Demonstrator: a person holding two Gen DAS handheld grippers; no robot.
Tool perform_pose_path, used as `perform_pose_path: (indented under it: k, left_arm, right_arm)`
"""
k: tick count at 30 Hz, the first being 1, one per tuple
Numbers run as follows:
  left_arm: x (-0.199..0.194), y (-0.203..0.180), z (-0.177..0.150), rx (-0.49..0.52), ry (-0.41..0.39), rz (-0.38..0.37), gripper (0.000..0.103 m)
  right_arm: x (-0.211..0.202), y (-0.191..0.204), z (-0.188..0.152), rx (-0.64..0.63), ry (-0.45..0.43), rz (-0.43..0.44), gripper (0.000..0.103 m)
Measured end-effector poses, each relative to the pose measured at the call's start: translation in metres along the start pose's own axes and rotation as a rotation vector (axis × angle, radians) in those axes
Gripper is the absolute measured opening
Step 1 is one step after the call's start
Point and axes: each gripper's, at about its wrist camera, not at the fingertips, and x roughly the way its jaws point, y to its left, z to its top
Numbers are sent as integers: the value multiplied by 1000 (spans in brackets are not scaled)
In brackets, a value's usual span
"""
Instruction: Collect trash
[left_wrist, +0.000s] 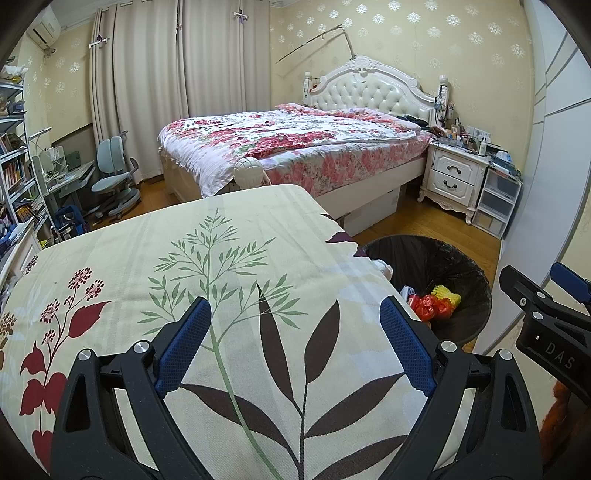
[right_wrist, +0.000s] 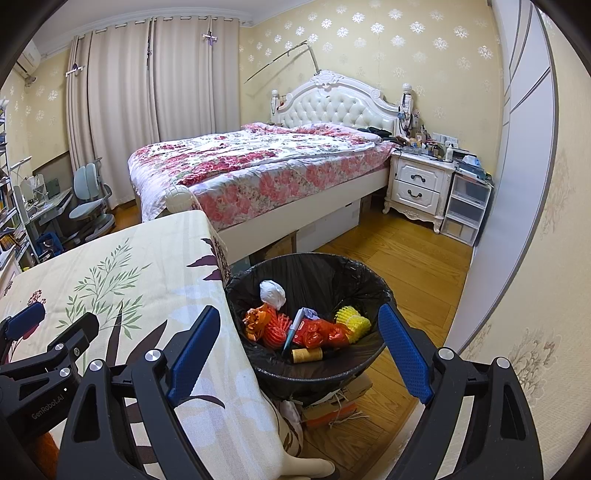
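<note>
Right hand-held gripper (right_wrist: 295, 350) hangs spread and empty just above the bin (right_wrist: 369, 280), which stands off the counter's (right_wrist: 129, 266) right edge with the trash (right_wrist: 317, 330) inside. Left hand-held gripper (left_wrist: 295, 343), also spread, hovers over bare cloth, farther from the bin.

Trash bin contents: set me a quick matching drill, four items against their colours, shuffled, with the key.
All lie in the black-lined bin beside the table, seen from the right wrist.

Items
1. crumpled wad
2. ribbed foam net at the right
3. pen
4. thread spool

Colours
A. yellow
B. teal
C. white
D. mustard brown

Pairs: 1-C, 2-A, 3-B, 4-D
</note>
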Motion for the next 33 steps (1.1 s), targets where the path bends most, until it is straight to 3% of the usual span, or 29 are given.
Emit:
perform_pose_path:
  k: [33]
  left_arm:
    - [-3, -1, 0, 4, -19, 16, 90]
  right_arm:
    - [0, -1, 1, 0, 1, 1, 85]
